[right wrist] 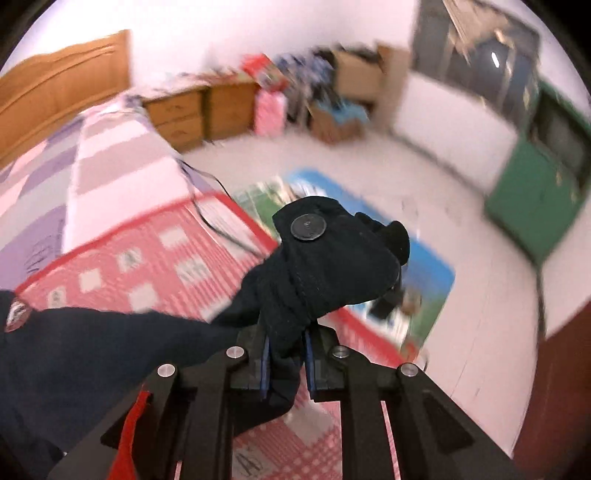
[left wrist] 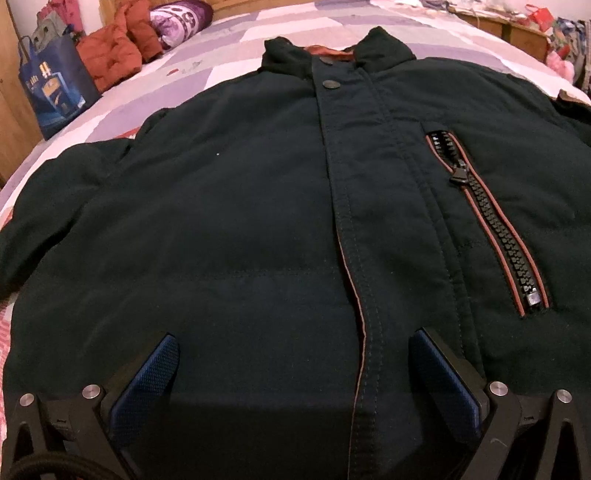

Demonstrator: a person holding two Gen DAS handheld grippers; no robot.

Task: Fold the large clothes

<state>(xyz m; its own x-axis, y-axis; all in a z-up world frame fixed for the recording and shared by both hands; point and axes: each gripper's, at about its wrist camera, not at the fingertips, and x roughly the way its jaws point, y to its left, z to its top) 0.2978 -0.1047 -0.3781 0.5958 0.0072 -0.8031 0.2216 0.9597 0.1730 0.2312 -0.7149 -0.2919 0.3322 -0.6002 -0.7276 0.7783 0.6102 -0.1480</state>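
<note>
A dark navy jacket [left wrist: 236, 206] lies face up on the bed, collar at the far end, its chest zip pocket [left wrist: 495, 225] to the right. Low over the jacket's lower front, my left gripper [left wrist: 293, 354] stands open, one blue pad on either side of the front placket and nothing pinched. In the right wrist view my right gripper [right wrist: 286, 350] is shut on the jacket's sleeve cuff [right wrist: 332, 258], which carries a round snap button [right wrist: 308, 228]. The cuff sticks up past the fingertips, and the sleeve trails off to the left over the bed's edge.
The bed [left wrist: 280, 40] has a purple and pink patchwork cover. An orange puffy garment [left wrist: 110, 55], a purple pillow [left wrist: 181, 18] and a blue bag [left wrist: 55, 92] sit at its far left. Beside the bed lie a floor mat [right wrist: 424, 273], wooden drawers [right wrist: 177, 114] and a green cabinet [right wrist: 535, 195].
</note>
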